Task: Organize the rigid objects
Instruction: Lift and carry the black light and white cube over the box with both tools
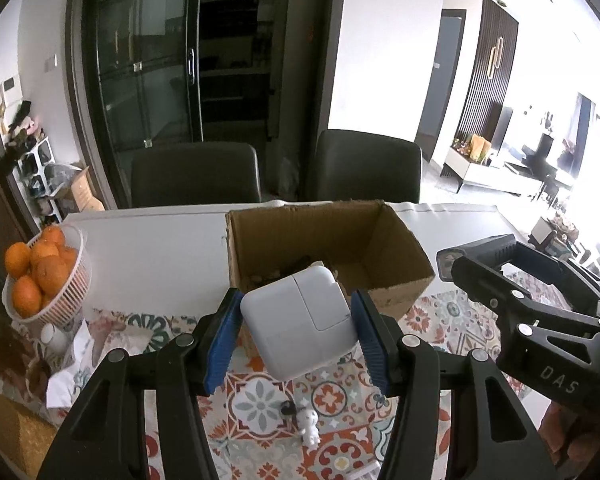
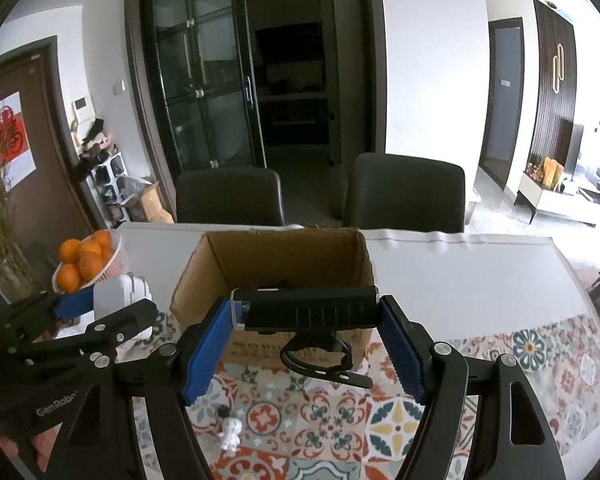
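Behind our white table (image 2: 460,276) stand two dark chairs (image 2: 406,192) and a glass-doored cabinet (image 2: 204,80); a patterned tile cloth (image 2: 420,412) covers the near edge. Our left gripper (image 1: 296,332) clamps a white charger (image 1: 300,320), our right gripper (image 2: 306,344) a black bike light (image 2: 308,308), both held above the cloth, just before the open cardboard box (image 2: 280,256). Oranges (image 1: 36,272) fill a basket at the left.

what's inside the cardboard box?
Inside the cardboard box, only a few small dark items show on the floor; unidentifiable. The white charger held in the left hand-held gripper covers the rest.
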### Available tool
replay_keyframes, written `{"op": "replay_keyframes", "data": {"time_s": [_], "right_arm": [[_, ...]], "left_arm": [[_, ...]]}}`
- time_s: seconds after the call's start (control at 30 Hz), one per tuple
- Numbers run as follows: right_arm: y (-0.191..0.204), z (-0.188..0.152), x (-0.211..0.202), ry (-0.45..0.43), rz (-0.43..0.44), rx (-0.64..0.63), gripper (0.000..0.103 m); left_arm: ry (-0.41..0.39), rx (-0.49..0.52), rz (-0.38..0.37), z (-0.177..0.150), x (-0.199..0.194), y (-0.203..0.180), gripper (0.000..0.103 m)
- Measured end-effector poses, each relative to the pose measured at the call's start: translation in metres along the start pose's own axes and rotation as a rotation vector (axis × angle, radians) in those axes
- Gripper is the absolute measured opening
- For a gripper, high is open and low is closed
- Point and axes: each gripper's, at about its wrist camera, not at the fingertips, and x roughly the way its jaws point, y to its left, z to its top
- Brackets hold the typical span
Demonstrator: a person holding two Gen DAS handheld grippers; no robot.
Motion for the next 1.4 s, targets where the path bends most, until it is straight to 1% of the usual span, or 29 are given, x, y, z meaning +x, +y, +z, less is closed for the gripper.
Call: {"op": "replay_keyframes", "data": {"time_s": [0.43, 0.57, 0.73, 0.93, 1.03, 1.1, 1.23, 1.4], "right_arm": [[0.001, 0.032, 0.023, -0.011, -0.005, -0.03, 0.074], [0.0, 0.041, 0.032, 0.0, 0.005, -0.031, 0.074], [0.002, 0.052, 0.045, 0.022, 0.011, -0.038, 0.074], [0.0, 0.063, 0.067, 0.078, 0.03, -0.042, 0.074], [-0.003, 0.066, 0.081, 0.116, 0.046, -0.035, 0.074], [-0.003, 0.066, 0.089, 0.132, 0.036, -0.048, 0.074], [-0.006, 0.068, 0.105, 0.167, 0.029, -0.051, 0.074], [-0.011, 0.065, 0.127, 0.227, 0.047, -0.037, 0.074]], "left_arm": [[0.0, 0.03, 0.018, 0.036, 0.019, 0.002, 0.055], [0.018, 0.027, 0.0, 0.045, 0.029, 0.007, 0.055], [0.048, 0.039, -0.004, 0.055, 0.043, 0.01, 0.055], [0.102, 0.045, -0.023, 0.066, 0.065, 0.014, 0.055], [0.127, 0.068, -0.014, 0.07, 0.075, 0.014, 0.055], [0.141, 0.071, -0.005, 0.071, 0.083, 0.015, 0.055], [0.17, 0.061, -0.009, 0.071, 0.096, 0.016, 0.055], [0.202, 0.054, -0.008, 0.067, 0.112, 0.019, 0.055]]}}
